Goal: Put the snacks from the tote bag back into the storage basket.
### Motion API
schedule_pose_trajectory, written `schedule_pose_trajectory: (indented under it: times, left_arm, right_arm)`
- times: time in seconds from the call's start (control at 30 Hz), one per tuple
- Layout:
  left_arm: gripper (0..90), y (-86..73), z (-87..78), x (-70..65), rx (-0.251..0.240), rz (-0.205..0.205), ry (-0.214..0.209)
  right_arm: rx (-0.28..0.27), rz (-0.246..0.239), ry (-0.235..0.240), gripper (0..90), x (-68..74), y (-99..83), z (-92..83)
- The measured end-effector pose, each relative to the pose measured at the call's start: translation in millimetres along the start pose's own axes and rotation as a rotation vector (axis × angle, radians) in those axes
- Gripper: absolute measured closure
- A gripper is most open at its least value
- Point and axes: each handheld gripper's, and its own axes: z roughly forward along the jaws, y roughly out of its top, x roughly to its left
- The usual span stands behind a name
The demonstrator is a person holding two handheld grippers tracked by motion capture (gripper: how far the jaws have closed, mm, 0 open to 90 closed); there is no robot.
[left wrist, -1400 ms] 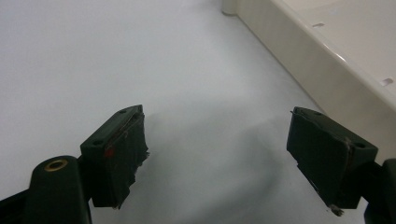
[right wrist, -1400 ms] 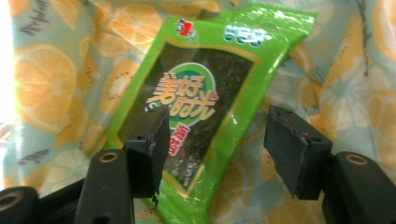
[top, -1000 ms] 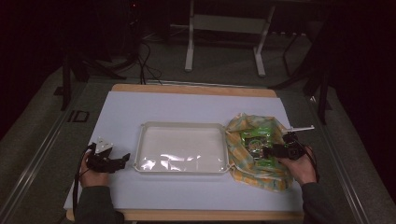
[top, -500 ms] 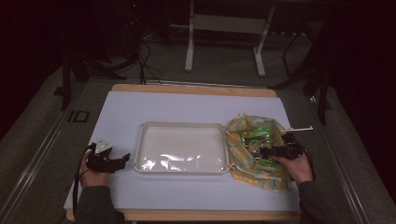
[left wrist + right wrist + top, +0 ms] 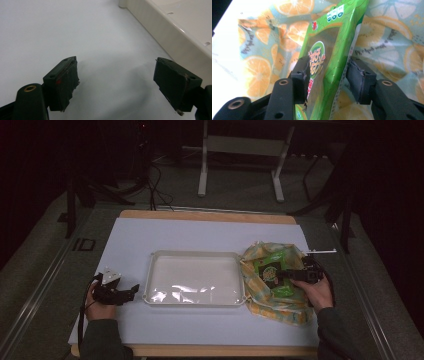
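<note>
- Right gripper [image 5: 328, 80] sits over a fruit-print cloth bag [image 5: 280, 295] at the right edge of the table, just right of the tray. Its jaws straddle a green snack packet [image 5: 332, 52], one on each face. They look to be closing on it, but a firm grip isn't certain.
- The packet lies on the bag's open mouth, partly inside its folds, near the table's right edge.
- White plastic tray [image 5: 195, 257] sits mid-table w/ nothing in it.
- Left gripper [image 5: 131, 292] rests low on the white table cover [image 5: 50, 30] near the front-left corner, just beside the tray's left wall. Jaws spread wide, holding nothing.
- Progress, as a judgement: early. Packet is being taken; lifting it out and, probably, setting it in the tray are left.
</note>
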Motion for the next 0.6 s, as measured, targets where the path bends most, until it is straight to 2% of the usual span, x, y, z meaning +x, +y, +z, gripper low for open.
schedule_pose_trajectory:
  times: [0.2, 0.4, 0.6]
  left_arm:
    - [20.1, 0.0, -0.1, 0.0, 0.000, 0.001, 0.000]
    - [20.1, 0.0, 0.0, -0.1, 0.000, 0.002, 0.000]
    - [20.1, 0.1, 0.2, -0.2, 0.000, 0.001, 0.001]
  right_arm:
    - [0.008, 0.020, 0.012, 60.0, 0.0, 7.8, 5.7]
    - [0.022, 0.056, 0.033, 64.4, 0.1, 6.1, 8.1]
    - [-0.016, 0.093, 0.081, 71.7, 0.2, 6.4, 0.4]
